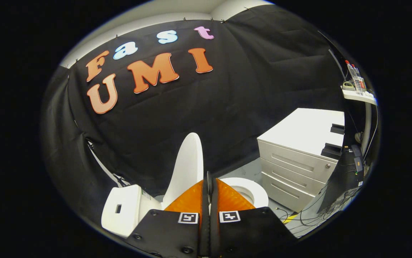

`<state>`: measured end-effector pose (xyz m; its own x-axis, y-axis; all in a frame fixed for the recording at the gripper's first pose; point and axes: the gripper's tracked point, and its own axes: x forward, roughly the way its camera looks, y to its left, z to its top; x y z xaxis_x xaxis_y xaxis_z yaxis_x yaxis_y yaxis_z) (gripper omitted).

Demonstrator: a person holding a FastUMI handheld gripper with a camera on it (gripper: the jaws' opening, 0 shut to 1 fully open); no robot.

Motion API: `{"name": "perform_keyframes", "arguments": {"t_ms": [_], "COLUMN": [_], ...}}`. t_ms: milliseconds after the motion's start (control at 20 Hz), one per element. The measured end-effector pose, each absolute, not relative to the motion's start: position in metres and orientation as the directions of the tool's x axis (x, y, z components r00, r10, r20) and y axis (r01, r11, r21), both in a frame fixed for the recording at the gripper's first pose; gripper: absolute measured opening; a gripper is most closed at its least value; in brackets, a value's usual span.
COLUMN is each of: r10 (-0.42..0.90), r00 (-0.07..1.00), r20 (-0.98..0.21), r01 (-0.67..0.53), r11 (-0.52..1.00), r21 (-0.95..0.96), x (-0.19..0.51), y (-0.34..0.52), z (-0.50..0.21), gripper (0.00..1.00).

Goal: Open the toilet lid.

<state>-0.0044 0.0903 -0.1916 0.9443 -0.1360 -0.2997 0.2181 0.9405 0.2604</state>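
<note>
Standing raised beyond the closed, empty gripper (pixel 209 179), toilet lid (pixel 188 165) — probably light, stiff, slippery plastic — best hooked at its free rim.

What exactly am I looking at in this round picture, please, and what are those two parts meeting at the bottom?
A camera rides on a hand-held two-finger gripper and looks forward along its fingers, hence the rounded fisheye look. The two parts are those fingers, pressed together with nothing between them. Just beyond them stands a white toilet: its lid is raised upright, the seat ring lies exposed, and the tank sits beside the lid. Farther off are a white drawer cabinet and loose cables on the floor.
</note>
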Motion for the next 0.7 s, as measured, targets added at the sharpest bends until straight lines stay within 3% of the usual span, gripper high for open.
{"name": "perform_keyframes", "arguments": {"t_ms": [700], "r10": [-0.033], "r00": [0.968], "r20": [-0.250], "r01": [0.068], "r11": [0.989], "r21": [0.133], "x": [-0.017], "y": [0.183], "z": [-0.149], "gripper": [0.08]}}
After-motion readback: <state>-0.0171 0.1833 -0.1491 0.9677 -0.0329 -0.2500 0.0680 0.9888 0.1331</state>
